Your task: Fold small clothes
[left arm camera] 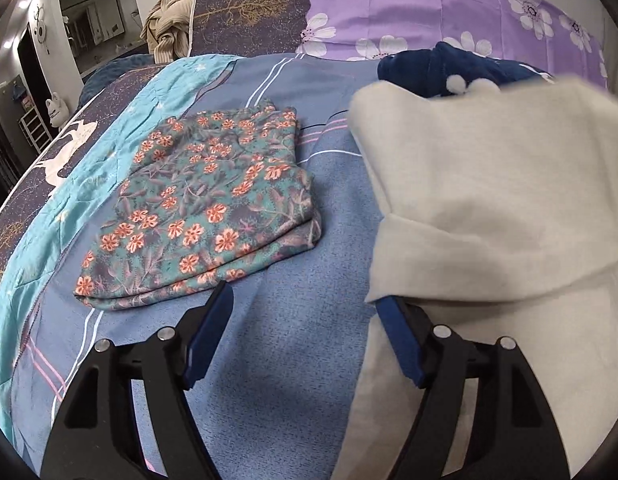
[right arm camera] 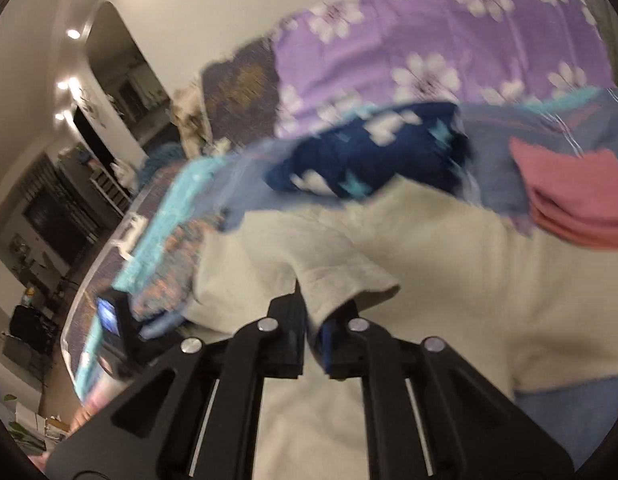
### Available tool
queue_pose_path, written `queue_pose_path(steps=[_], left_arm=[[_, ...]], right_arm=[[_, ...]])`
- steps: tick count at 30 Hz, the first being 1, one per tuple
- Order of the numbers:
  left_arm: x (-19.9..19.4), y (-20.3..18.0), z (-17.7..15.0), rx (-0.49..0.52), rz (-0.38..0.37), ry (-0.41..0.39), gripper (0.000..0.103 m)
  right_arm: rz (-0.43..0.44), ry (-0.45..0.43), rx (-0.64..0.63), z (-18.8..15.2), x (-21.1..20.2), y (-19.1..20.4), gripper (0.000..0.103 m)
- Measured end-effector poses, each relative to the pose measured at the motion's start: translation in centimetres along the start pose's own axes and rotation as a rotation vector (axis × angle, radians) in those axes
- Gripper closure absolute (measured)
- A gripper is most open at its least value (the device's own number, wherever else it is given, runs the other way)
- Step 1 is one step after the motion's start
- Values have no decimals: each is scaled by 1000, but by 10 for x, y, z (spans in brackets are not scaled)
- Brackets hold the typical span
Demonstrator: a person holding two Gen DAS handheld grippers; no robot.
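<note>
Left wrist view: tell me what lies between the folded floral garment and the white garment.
Only bare blue bedsheet lies between the floral garment and the white garment; the left wrist view shows this.

Left claw [left arm camera: 305, 304] angled downward, jaws wide apart; right claw [right arm camera: 313, 320] angled downward, jaws pinched nearly together.

Cream-white garment [left arm camera: 489, 184] fills the right of the frame; teal folded cloth [left arm camera: 205, 208] with orange flowers centre-left; navy garment [left arm camera: 413, 68] with white dots above; purple white-flowered pillow [left arm camera: 429, 8] upper right; blue striped bedsheet [left arm camera: 289, 340] below.
</note>
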State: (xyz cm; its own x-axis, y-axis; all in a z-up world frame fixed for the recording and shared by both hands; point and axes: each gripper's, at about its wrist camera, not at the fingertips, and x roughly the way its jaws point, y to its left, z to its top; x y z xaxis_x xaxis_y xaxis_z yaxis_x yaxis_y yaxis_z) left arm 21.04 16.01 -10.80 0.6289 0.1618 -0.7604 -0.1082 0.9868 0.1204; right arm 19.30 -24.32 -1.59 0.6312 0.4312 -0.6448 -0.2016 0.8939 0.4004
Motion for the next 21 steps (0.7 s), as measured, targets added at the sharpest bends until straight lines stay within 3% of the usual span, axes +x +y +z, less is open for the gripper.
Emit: queue_pose_path(steps=[3,7,9,11,13,15,17,18,19,21], left_arm=[[0,0,0,1,0,0,29],[-1,-1,-3,-6,-11,-1,29],[0,-1,-3,-9,-15,-3,29],[0,-1,-4,-7,-17,-4,31],[-1,-2,-4,-2,-37,-5,40],[0,-4,-4,9,-42,-2,44],[1,-6,-4,19,-38,2,46],[2,-7,-4,20,-39,3,48],[2,-7,-4,21,-46,3,52],[2,-7,-4,23,-65,-2,59]], right_arm=[[-58,109,104,-24,25,-41,80],[37,179,281,-44,45,-88,58],[50,190,311,-43,52,-96,55],[64,219,323,-38,62,-102,46],[134,267,345,-29,74,-102,34],[246,303,403,-20,90,-103,34],[319,304,485,-15,101,-102,46],[311,274,512,-10,102,-102,75],[268,213,520,-5,96,-101,97],[168,46,480,4,69,-94,99]])
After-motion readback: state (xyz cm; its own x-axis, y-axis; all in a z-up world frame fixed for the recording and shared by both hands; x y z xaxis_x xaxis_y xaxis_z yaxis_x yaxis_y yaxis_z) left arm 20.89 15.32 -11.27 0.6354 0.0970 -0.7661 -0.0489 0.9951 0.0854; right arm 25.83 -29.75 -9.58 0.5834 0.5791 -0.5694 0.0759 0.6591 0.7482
